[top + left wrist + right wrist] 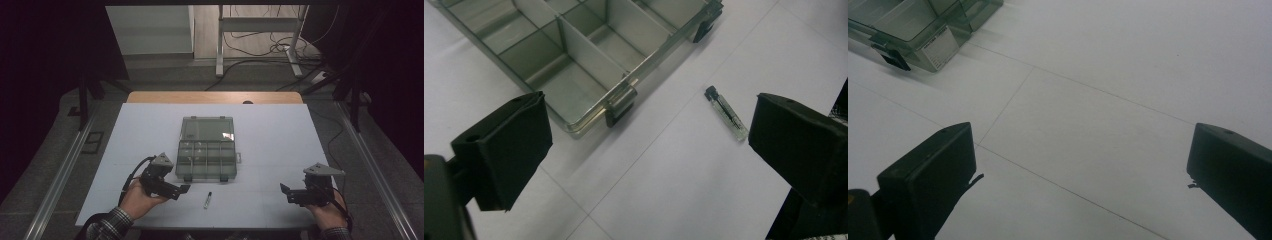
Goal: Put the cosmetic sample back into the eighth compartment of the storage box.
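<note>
Biggest thing on the white table [280,135] is the clear compartment box [206,148], lid flipped open, sitting just ahead of the left gripper [181,191] and well off to the side of the right gripper [286,194]. In the left gripper view the box's near wall and a dark latch [620,106] sit ahead between the jaws, toward the left one. The little glass vial [727,112] with the dark cap lies flat on the table, just inside the right-hand jaw, nothing touching it. Left gripper is spread wide with nothing in it; right gripper is wide too, holding nothing, bare table ahead of it.

What could go wrong – the vial is round and lying loose, so a jaw nudging it off-centre would probably roll it away. Come in too low near the box and a jaw could catch that latch and shove the whole box – my guess anyway
</note>
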`<state>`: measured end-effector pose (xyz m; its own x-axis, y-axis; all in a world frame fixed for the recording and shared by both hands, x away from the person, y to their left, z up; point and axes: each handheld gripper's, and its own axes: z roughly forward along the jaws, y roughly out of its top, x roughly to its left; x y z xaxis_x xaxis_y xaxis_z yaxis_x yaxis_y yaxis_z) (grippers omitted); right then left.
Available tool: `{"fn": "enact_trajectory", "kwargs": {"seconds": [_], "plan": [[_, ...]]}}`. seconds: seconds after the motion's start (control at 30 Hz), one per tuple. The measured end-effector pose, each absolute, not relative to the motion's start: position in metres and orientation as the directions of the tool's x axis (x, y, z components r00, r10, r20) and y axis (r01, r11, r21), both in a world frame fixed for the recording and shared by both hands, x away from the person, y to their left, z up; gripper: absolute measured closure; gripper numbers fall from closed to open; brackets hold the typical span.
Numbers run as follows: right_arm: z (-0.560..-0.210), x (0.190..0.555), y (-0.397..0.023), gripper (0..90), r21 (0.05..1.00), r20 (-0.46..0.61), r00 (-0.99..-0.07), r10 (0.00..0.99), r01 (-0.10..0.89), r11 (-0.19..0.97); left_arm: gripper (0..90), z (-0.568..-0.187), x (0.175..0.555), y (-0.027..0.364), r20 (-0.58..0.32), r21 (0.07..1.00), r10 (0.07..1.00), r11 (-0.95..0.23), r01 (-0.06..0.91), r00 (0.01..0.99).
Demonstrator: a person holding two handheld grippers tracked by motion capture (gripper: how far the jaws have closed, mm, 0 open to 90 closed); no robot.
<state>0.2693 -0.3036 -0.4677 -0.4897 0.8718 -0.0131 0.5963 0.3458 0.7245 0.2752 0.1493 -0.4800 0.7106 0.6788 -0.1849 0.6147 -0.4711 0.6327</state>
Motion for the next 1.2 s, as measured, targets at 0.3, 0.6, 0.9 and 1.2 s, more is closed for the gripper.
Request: {"fn": "enact_trajectory", "kwargs": {"seconds": [0.3, 0.6, 0.9, 1.2], "plan": [[-0.468, 0.270, -0.304, 0.0, 0.720, -0.012, -0.487, 0.873, 0.602, 0.346, 12.3, -0.484, 0.277, 0.134, -0.188, 0.605, 0.630, -0.531, 0.594, 0.754], [-0.468, 0.271, -0.304, 0.0, 0.717, -0.011, -0.487, 0.873, 0.605, 0.346, 21.7, -0.488, 0.282, 0.119, -0.206, 0.579, 0.583, -0.575, 0.578, 0.786], [-0.468, 0.271, -0.304, 0.0, 0.716, -0.009, -0.485, 0.875, 0.607, 0.344, 32.1, -0.494, 0.286, 0.102, -0.217, 0.547, 0.546, -0.619, 0.564, 0.809], [-0.469, 0.271, -0.304, 0.0, 0.715, -0.007, -0.484, 0.875, 0.610, 0.343, 40.9, -0.503, 0.286, 0.086, -0.220, 0.522, 0.524, -0.649, 0.553, 0.823]]}}
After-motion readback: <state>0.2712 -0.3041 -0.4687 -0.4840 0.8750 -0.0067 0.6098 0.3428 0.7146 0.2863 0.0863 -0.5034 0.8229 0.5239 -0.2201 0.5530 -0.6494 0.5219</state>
